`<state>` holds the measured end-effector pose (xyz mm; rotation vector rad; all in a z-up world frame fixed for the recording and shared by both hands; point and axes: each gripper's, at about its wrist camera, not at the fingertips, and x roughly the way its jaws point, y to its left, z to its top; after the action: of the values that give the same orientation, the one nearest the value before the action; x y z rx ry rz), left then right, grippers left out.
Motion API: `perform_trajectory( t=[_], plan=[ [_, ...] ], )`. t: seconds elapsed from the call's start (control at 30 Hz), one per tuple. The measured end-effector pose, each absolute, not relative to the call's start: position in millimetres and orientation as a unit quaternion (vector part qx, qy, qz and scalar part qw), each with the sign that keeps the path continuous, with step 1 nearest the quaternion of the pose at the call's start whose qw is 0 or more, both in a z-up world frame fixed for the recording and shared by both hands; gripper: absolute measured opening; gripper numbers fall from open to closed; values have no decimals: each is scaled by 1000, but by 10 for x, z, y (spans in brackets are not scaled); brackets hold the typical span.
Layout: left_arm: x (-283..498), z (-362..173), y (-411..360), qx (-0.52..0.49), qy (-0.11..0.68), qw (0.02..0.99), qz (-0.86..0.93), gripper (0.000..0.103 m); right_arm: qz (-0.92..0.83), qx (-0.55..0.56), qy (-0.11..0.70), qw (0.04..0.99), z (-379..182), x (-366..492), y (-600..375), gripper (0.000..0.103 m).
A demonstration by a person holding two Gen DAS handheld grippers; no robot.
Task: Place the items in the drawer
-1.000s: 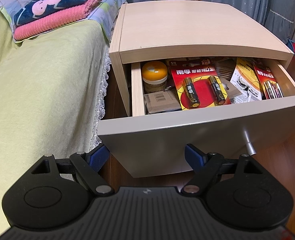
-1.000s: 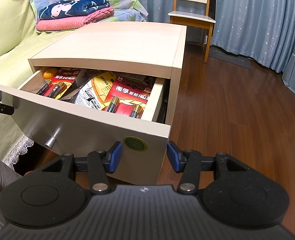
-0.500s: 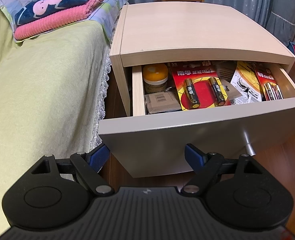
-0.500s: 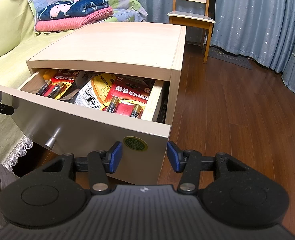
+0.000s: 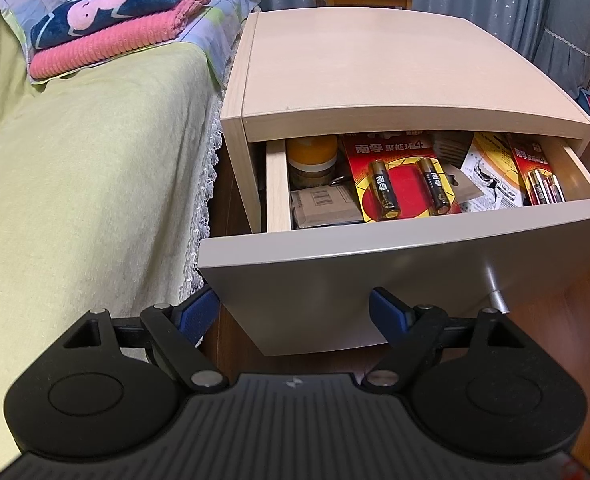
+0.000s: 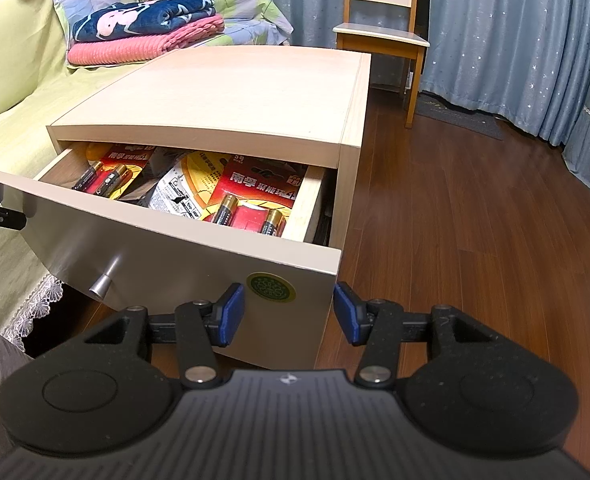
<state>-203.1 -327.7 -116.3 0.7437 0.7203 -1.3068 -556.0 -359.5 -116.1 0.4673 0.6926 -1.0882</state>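
A: Drawer (image 5: pixel 375 276) at centre frame, half out of nightstand (image 5: pixel 375 64), grey front close to both tools. Looks loaded already; closing probably next.

B: Risks?

A: Uneven shove from left gripper (image 5: pixel 295 312) at lower centre, fingers spread wide, empty, straddling front's left corner. Could rack the drawer sideways and jam it. Right gripper (image 6: pixel 289 312) similar, moderately spread, empty, straddling right corner by green sticker (image 6: pixel 271 286).

B: Anything sticking up?

A: Maybe. Printed leaflet (image 6: pixel 183 192) propped at an angle mid-drawer; could catch under cabinet top. Knob (image 5: pixel 495 294) unheld.

B: Contents?

A: Left to right in left view: yellow-lidded jar (image 5: pixel 311 158), flat grey box (image 5: pixel 325 208), red battery pack (image 5: pixel 403 180), leaflet, second battery pack (image 5: pixel 535 172) against right wall. Crowded, overlapping.

B: Surroundings?

A: Bed (image 5: pixel 75 184) at left, folded towels (image 5: pixel 115 28) upper left, chair (image 6: pixel 379 36) top centre.
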Motion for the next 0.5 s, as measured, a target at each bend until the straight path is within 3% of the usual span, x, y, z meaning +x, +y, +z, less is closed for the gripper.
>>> perform_trajectory(
  t=[0.5],
  plan=[
    [-2022,-1155,-3273,331,319,673,-580,82,-502,216,321,773,-1159,-5553,-3571,46]
  ],
)
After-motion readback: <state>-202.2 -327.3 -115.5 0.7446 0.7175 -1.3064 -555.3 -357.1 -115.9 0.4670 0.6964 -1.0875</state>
